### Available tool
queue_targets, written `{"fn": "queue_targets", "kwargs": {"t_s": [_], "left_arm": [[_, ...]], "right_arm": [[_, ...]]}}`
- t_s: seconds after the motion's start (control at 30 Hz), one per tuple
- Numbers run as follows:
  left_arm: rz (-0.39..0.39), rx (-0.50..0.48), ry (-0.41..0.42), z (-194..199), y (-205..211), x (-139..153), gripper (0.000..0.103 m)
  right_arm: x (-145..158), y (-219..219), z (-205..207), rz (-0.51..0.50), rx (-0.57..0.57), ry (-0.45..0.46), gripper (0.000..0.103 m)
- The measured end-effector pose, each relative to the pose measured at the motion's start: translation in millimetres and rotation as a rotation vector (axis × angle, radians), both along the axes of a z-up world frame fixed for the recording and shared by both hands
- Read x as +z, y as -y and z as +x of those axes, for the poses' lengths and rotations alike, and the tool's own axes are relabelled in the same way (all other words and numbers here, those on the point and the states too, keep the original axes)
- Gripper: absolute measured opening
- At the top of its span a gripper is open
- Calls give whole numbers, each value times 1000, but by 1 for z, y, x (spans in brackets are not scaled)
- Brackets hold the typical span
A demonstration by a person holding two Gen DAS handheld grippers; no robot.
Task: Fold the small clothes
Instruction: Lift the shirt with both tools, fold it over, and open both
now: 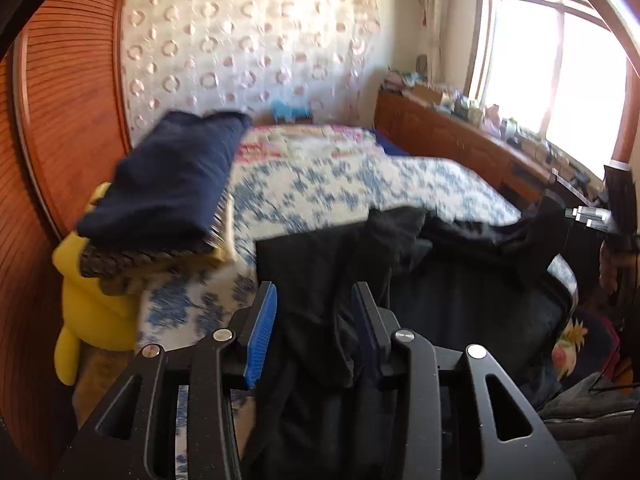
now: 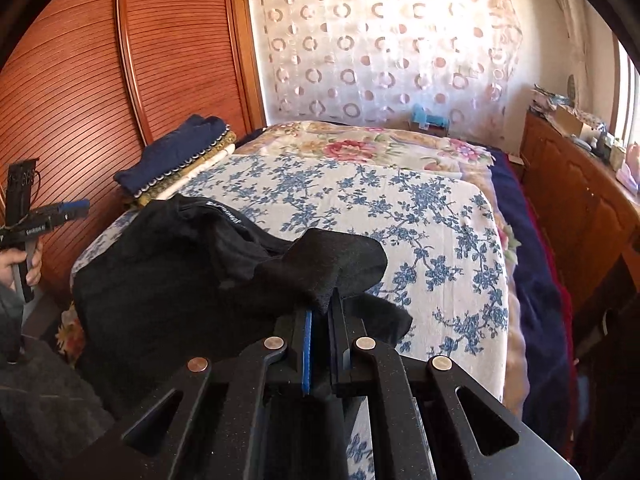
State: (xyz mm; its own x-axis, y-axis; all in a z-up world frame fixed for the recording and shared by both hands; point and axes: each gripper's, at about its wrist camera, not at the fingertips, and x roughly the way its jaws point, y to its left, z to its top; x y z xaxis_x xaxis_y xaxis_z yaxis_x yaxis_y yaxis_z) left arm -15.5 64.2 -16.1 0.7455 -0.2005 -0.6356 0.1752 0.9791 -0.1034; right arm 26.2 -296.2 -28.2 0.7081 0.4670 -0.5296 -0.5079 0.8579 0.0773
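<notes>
We're mid-fold on the black garment (image 2: 168, 280), by our read. It lies bunched on the near end of the bed (image 2: 400, 208), right under and ahead of both sets of fingers.

Right gripper (image 2: 322, 344): fingers pressed together, pinching a flap of the black garment; the flap stands up just ahead of the tips and droops to either side.

Left gripper (image 1: 316, 320): fingers spread, black cloth lying between them, not clamped as far as we can tell. In the right view the same gripper shows far off to the left of our fingers, held in a hand (image 2: 28, 264), blue pads apart.

Done so far, judging by layout: a stack (image 2: 180, 156) of folded pieces sits well ahead and left of the fingers at the bed's edge, navy piece on top, patterned and pale ones below. In the left view it's the blurred pile ahead-left, with something yellow (image 1: 96, 312) under or beside it; we can't tell which.

Left to do: this garment is still crumpled, no clean fold line visible, waistband label showing on top. It needs flattening, folding, then a move to the stack. We see no other loose clothes on the bed.
</notes>
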Motion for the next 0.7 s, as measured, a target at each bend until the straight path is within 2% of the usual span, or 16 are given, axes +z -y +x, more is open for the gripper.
{"fn": "queue_targets", "kwargs": {"t_s": [0.13, 0.3, 0.37, 0.4, 0.43, 0.47, 0.57, 0.7], "left_arm": [[-11, -51, -59, 15, 16, -24, 40], [23, -75, -141, 35, 31, -52, 36], [61, -103, -161, 40, 40, -60, 30], [77, -109, -145, 41, 42, -61, 26], [82, -113, -155, 43, 43, -61, 19], [76, -110, -159, 45, 42, -60, 5], [65, -108, -110, 40, 40, -47, 3], [10, -52, 26, 9, 18, -1, 3]], "right_arm": [[0, -3, 4, 2, -10, 4, 6], [-11, -5, 8, -6, -14, 2, 6], [-13, -5, 9, -5, -15, 1, 6], [-14, -4, 11, 0, -13, 0, 6], [-15, -4, 12, 5, -12, -2, 6], [-15, -5, 12, 8, -13, -3, 6], [-14, -4, 15, 21, -12, 2, 6], [-9, 1, 10, 44, -3, 28, 6]]}}
